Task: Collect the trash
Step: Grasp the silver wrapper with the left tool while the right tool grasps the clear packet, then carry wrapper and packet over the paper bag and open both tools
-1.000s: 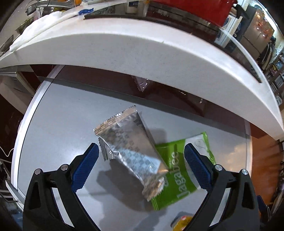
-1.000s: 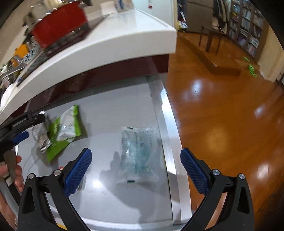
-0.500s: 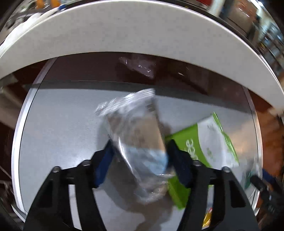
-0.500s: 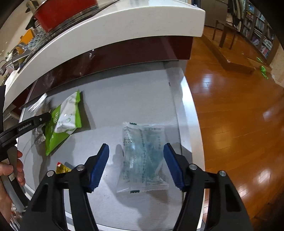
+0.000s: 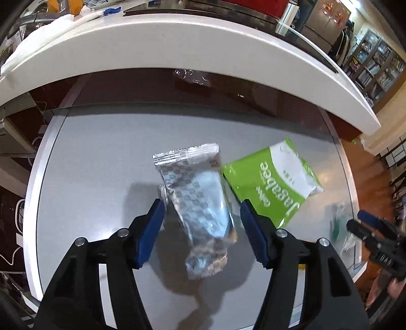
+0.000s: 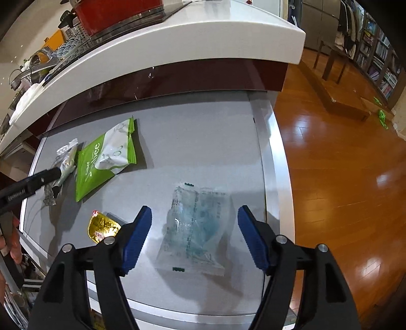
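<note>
A silver checkered wrapper (image 5: 200,200) sits between the blue pads of my left gripper (image 5: 201,223), lifted off the grey table (image 5: 101,152); its shadow lies below. The jaws look closed against its sides. It also shows in the right wrist view (image 6: 64,162). A green and white snack bag (image 5: 274,182) lies flat to its right, also in the right wrist view (image 6: 104,162). My right gripper (image 6: 194,236) is open, its pads on either side of a clear plastic packet (image 6: 195,228) lying on the table. A small gold foil packet (image 6: 102,227) lies left of it.
A white counter (image 5: 203,48) overhangs the table's far side, with a red pot (image 6: 119,12) on it. A crumpled clear wrapper (image 5: 191,76) sits under the overhang. The table's right edge (image 6: 276,162) drops to a wooden floor (image 6: 342,165).
My left gripper closed onto the silver wrapper and lifted it off the green bag. My right gripper moved in over the clear packet and narrowed its jaws.
</note>
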Available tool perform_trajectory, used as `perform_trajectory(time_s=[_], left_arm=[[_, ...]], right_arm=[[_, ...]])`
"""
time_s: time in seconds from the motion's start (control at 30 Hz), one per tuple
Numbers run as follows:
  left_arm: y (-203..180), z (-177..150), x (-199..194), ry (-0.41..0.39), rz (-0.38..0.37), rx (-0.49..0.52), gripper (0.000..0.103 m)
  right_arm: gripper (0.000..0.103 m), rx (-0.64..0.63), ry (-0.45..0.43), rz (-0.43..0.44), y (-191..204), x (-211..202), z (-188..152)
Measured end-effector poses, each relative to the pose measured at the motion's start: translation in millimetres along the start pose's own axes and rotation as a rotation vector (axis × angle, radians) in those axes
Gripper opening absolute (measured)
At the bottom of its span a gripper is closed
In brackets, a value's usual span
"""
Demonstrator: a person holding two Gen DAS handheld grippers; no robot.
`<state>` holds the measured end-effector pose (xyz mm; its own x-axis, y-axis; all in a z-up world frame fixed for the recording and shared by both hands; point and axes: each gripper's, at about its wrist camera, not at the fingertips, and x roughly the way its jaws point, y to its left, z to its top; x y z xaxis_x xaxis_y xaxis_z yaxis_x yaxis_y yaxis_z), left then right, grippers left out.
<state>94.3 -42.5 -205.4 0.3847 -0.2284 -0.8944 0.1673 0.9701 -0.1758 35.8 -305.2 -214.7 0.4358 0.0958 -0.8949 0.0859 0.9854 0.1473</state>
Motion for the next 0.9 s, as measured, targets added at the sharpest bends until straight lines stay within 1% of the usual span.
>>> perform_trajectory(time_s=[0.03,0.07,0.13,0.23,0.3,0.33,0.37,0.4,0.43,0.47,0.6,0.67,0.73,0.9], left_arm=[[3,23,10,0.006,0.001,-0.005,0.066],[3,28,13,0.011,0.003,-0.007,0.066],[2,31,20,0.029,0.025,-0.007,0.066],[-1,30,26,0.039,0.033,-0.008,0.066],[-1,27,27,0.042,0.039,-0.002,0.062],[-2,27,29,0.047,0.042,0.004,0.054],[-4,26,28,0.043,0.05,0.013,0.049],[-2,25,27,0.046,0.045,0.016,0.047],[-2,24,26,0.047,0.04,0.021,0.042],[0,23,25,0.048,0.035,0.024,0.04],[0,18,21,0.045,0.011,0.036,0.04],[0,17,15,0.031,-0.006,0.032,0.039],[18,14,-5,0.018,-0.02,0.026,0.039],[26,9,-35,-0.026,-0.053,0.013,0.039]], right_arm=[[0.071,-0.003,0.003,-0.003,0,1,5],[0.071,-0.007,0.006,-0.013,1,3,5],[0.071,0.0,0.017,-0.034,0,7,6],[0.071,0.053,0.032,-0.013,-4,11,3],[0.071,0.081,0.033,-0.003,-8,13,2],[0.069,0.086,0.037,0.004,-8,13,3],[0.059,0.09,0.043,0.02,-10,14,3],[0.049,0.091,0.05,0.035,-10,15,2],[0.049,0.086,0.058,0.037,-9,16,1],[0.048,0.082,0.057,0.036,-9,16,0],[0.047,0.077,0.042,0.056,-7,9,-2],[0.047,0.071,0.033,0.061,-4,3,-4],[0.047,0.061,0.018,0.064,-2,-3,-3],[0.047,0.052,-0.019,0.082,-3,-20,1]])
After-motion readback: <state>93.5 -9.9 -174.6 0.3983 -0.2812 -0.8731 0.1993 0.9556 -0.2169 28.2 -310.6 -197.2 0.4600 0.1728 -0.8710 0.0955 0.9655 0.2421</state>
